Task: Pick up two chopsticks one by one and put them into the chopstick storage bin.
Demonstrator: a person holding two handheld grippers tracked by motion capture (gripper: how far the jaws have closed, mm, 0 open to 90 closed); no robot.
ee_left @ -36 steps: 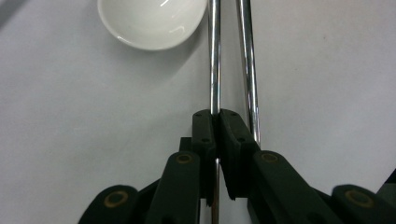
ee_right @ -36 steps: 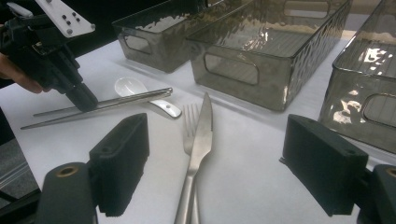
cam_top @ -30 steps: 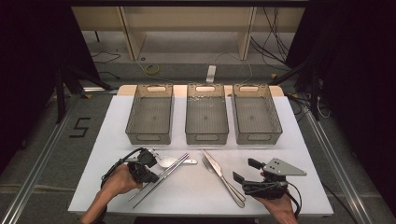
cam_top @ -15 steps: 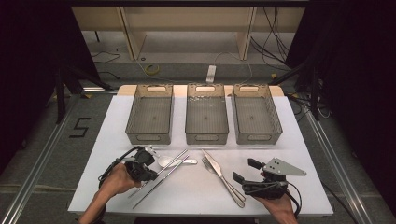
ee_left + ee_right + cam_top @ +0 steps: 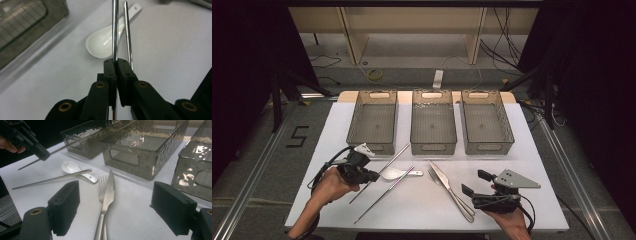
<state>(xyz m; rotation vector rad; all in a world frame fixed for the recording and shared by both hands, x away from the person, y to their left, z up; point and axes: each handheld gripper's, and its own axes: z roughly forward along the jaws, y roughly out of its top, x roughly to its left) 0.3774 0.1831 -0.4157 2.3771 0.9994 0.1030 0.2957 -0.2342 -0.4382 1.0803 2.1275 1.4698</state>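
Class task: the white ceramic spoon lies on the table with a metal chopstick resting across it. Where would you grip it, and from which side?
Grip the white spoon by its handle end, coming from above on the knife's side: the handle is narrow and flat, and lies clear of the chopstick crossing near the bowl.

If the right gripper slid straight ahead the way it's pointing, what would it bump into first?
Probably the knife, lying over the fork just ahead of the open right gripper; the middle bin stands farther on. Depth is hard to judge.

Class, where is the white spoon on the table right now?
In the high view, the white spoon lies left of centre, between the two chopsticks, in front of the left bin.
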